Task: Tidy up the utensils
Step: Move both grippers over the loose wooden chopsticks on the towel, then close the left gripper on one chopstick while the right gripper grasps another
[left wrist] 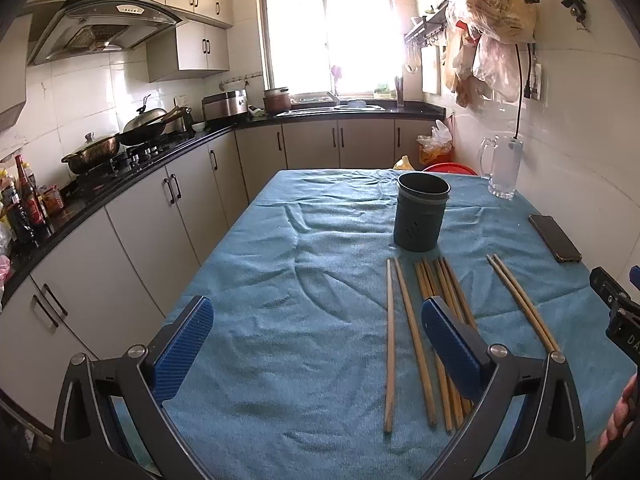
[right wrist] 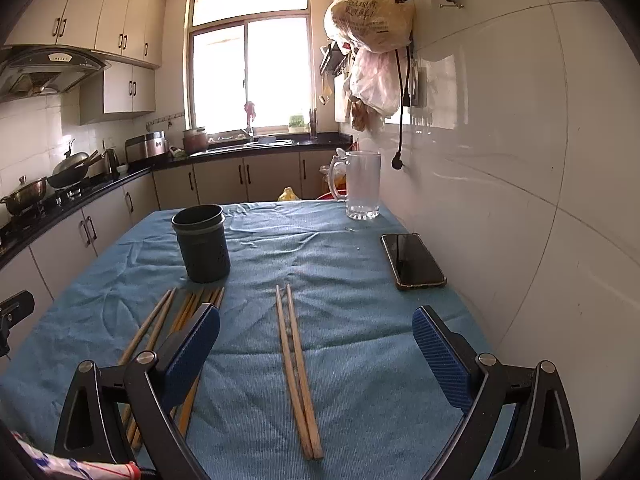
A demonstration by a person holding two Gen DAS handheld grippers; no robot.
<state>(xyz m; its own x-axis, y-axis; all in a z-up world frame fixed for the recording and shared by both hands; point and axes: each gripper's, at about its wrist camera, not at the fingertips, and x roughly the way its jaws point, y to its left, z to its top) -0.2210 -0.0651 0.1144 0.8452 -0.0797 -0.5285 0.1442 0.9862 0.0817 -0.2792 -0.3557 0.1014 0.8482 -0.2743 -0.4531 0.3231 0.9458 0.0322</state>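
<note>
A dark round utensil holder [left wrist: 421, 211] stands upright and empty on the blue cloth; it also shows in the right wrist view [right wrist: 203, 244]. Wooden chopsticks lie on the cloth in front of it: a left pair [left wrist: 402, 340], a middle bundle [left wrist: 444, 292] and a right pair [left wrist: 520, 300]. In the right wrist view the right pair [right wrist: 298, 372] lies between my fingers and the bundle [right wrist: 188, 312] lies to the left. My left gripper [left wrist: 318, 334] is open above the cloth. My right gripper [right wrist: 316, 344] is open above the right pair, holding nothing.
A black phone [right wrist: 412, 260] lies near the wall and a glass mug [right wrist: 362, 184] stands at the far right corner. The tiled wall [right wrist: 520, 200] runs along the table's right side. A counter with stove and pots [left wrist: 100, 152] lies to the left.
</note>
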